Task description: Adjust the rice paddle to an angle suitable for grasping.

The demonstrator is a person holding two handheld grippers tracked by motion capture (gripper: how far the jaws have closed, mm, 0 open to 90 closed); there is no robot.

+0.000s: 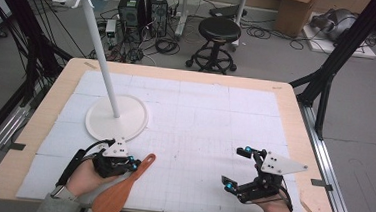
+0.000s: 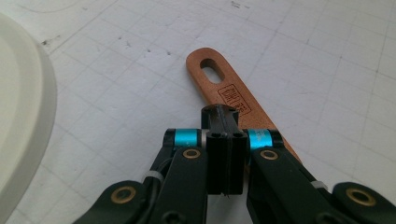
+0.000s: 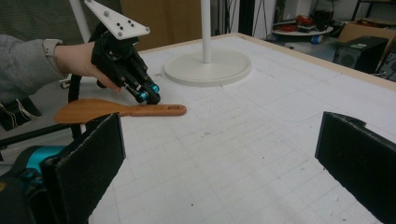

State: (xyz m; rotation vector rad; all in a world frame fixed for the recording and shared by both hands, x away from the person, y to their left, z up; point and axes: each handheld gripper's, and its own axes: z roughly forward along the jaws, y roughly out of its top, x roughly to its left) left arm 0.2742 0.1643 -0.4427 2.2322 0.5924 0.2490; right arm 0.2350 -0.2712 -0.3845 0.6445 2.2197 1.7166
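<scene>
Left gripper (image 2: 219,111) closed on wooden spatula (image 2: 233,100) handle

— Any writing you can make out from where you stand?

— Just one mark. In my left gripper view there's a small dark rectangular stamp (image 2: 232,97) burned into the handle of the wooden spatula (image 2: 233,100), just below the hanging slot. It holds a few characters, but they're too blurred and partly hidden behind my jaws for me to read.

— Nothing on the table mat or the white stand?

— No lettering I can read there.
</scene>
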